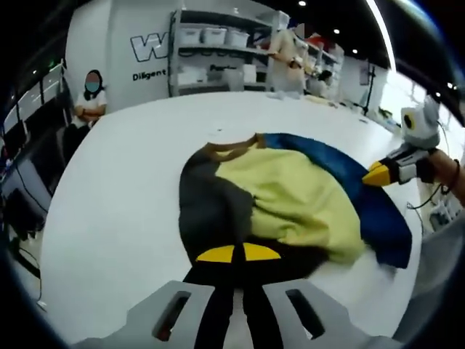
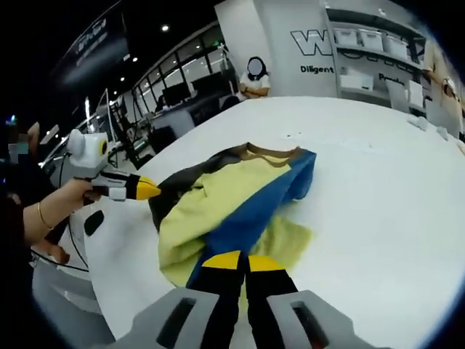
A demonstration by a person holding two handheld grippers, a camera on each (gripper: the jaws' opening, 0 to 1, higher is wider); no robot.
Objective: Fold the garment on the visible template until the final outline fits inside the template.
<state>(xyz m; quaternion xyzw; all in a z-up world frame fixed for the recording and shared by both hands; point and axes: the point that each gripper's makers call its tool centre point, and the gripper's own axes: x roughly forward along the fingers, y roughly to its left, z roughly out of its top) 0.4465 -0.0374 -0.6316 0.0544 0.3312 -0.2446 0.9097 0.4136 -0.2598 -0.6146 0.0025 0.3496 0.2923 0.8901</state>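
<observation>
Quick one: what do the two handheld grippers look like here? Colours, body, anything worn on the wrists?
Both match: left gripper and right gripper have yellow-tipped black jaws on light grey slotted bodies. Seen from across, each has a white housing. The person's hand wears a thin bracelet at the wrist.

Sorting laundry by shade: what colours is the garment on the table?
The garment has yellow, blue and dark grey panels with a brown collar, clearest in the left gripper view.

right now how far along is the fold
Early on. Done: the garment lies bunched on the white table, its yellow, blue and dark panels overlapping. In hand: the left gripper is at the dark edge and the right gripper at the blue and yellow edge, both with jaws together; whether they pinch cloth I cannot tell. Left: flattening it into a neat outline; I cannot make out a template.
</observation>
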